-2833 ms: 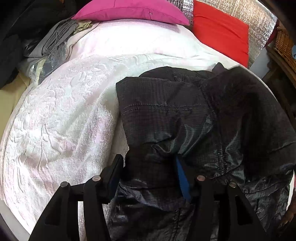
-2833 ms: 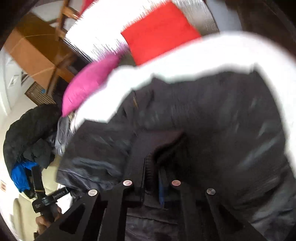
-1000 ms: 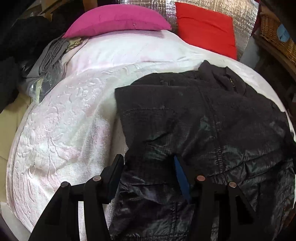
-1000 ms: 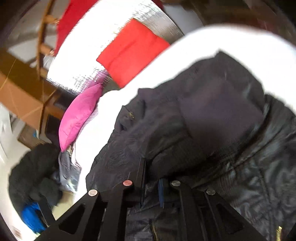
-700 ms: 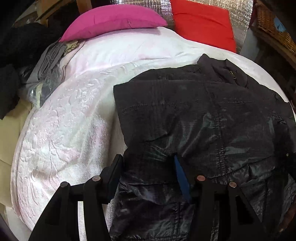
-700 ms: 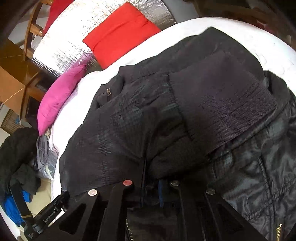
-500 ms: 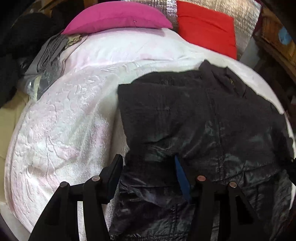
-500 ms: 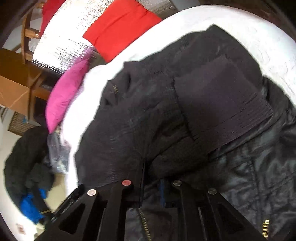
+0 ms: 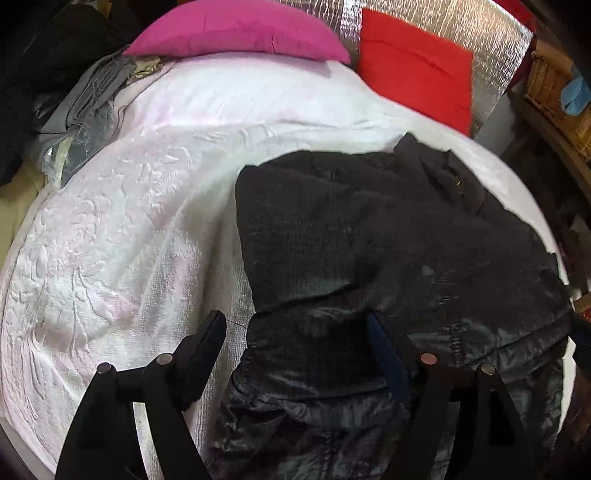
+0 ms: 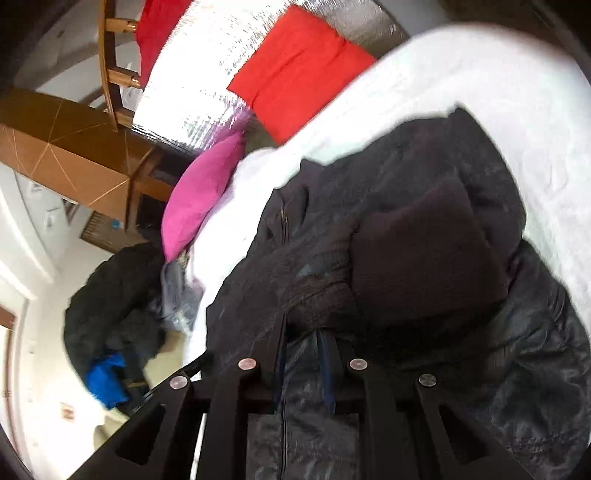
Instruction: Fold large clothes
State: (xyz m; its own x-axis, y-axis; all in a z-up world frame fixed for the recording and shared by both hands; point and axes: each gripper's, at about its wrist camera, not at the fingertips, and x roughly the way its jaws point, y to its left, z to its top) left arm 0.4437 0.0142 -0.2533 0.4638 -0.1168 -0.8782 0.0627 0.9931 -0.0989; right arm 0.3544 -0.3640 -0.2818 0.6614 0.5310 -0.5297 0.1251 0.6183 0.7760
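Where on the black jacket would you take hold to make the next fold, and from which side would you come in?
Probably the black jacket is best gripped at its free edge on the white bedspread, near the folded-over corner. Come in from the bedspread side, low: that edge lies flat, exposed and unobstructed, so one of the fingers could slide beneath it.

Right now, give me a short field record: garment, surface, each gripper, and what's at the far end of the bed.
garment: black jacket, part folded, lying on the bed
surface: white textured bedspread
left gripper: jaws opening, jacket fabric between them, left finger clear of the cloth
right gripper: nearly closed, pinching jacket fabric
far end: pink pillow, red pillow
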